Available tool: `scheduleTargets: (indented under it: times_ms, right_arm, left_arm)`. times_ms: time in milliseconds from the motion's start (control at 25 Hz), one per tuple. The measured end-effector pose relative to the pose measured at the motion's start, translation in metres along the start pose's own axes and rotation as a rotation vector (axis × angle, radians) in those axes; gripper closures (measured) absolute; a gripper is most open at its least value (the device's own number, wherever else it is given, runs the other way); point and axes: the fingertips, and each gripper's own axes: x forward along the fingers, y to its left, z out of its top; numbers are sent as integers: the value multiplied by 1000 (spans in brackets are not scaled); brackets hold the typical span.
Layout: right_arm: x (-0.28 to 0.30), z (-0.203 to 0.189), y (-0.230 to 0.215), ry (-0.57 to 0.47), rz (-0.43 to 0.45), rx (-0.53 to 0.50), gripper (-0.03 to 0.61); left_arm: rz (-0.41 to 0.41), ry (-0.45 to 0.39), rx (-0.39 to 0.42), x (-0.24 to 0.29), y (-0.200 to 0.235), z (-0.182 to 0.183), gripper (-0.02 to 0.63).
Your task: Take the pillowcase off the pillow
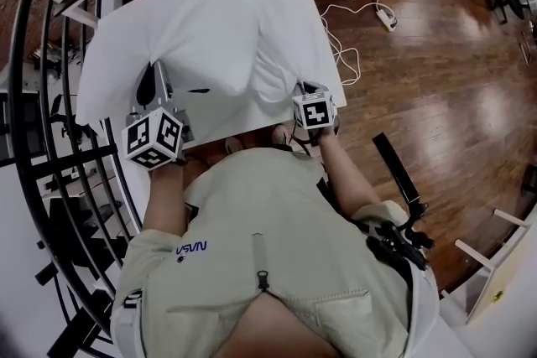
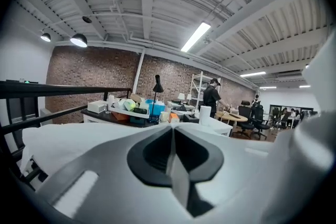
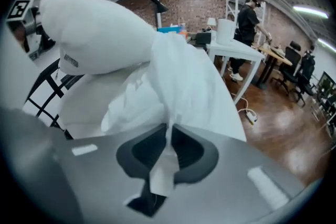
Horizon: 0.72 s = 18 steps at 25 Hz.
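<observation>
Left gripper: jaws clenched, with a thin white fold pinched between the pads. From the head view it sits at the near-left edge of the pillow. I read that fold as the pillow's own corner, but can't rule out case fabric. The pillow is over the white table, puffed up. In the right gripper view its left end is raised, smooth and taut, with a small sewn tag showing, so that end looks like bare pillow, already out of the case. To its right, the pillowcase is a loose, wrinkled bunch of thinner cloth that hangs off the pillow's right part and runs down into the right gripper. That gripper's jaws are nipped onto a fold of the case, and a tail of the cloth pokes through behind the pads. The right gripper sits at the near-right table edge, well apart from the left one. Status, as a judgement: both grips are set and the strip is under way but not finished. The case still meets the pillow along its right side, and I can't tell how much pillow is still inside. Remaining: draw the two grips apart until the pillow clears the opening, then set both down separately.
</observation>
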Motion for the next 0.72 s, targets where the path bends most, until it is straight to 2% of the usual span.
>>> scheduleTargets:
  times_ms: [160, 320, 400, 520, 640, 720]
  right_arm:
    - [-21, 27, 0, -117, 17, -8, 460]
    - [-58, 79, -13, -341, -26, 39, 456]
    - [-63, 102, -16, -399, -16, 32, 456]
    - [-42, 117, -15, -357, -14, -31, 457]
    - [0, 103, -8, -204, 3, -73, 457]
    - [23, 86, 10, -105, 70, -76, 507]
  left_arm:
    - [8, -84, -18, -11, 2, 26, 600]
    - [17, -119, -37, -19, 8, 36, 600]
    - [29, -134, -63, -22, 14, 39, 600]
    - [39, -173, -109, -28, 19, 52, 600]
    - [34, -238, -143, -31, 20, 79, 600]
    - [21, -289, -170, -31, 18, 99, 600]
